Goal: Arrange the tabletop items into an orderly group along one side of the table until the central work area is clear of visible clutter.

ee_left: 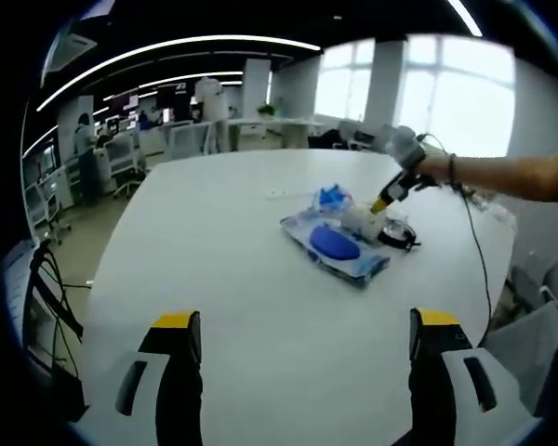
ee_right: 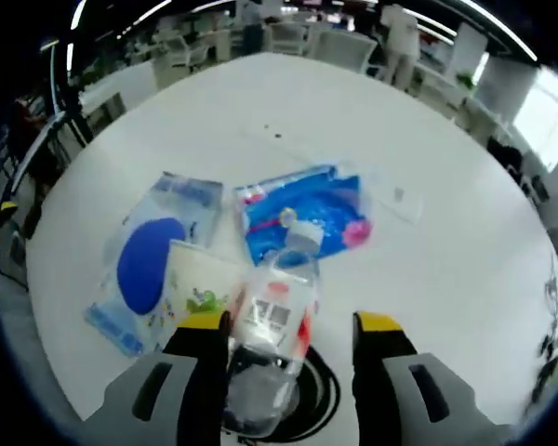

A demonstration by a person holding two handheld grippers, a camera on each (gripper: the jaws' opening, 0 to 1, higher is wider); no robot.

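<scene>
A clear plastic bottle (ee_right: 277, 307) with a printed label lies on the white table (ee_right: 446, 269), its cap pointing away from me. My right gripper (ee_right: 291, 325) is open, with one yellow-tipped jaw on each side of the bottle. A paper cup (ee_right: 197, 279) lies just left of the bottle. A pale pouch with a blue oval (ee_right: 149, 255) and a blue packet (ee_right: 302, 212) lie beyond. In the left gripper view my left gripper (ee_left: 307, 344) is open over bare table, far from the pile, where the right gripper (ee_left: 387, 200) hangs over the pouch (ee_left: 335, 244).
A black coiled cable (ee_right: 318, 395) lies under the bottle's base, and also shows as the cable (ee_left: 397, 237) beside the pile. A small white card (ee_right: 400, 197) lies to the right of the blue packet. A person's arm (ee_left: 511, 175) reaches in from the right. Office desks and chairs (ee_left: 121, 153) stand behind the table.
</scene>
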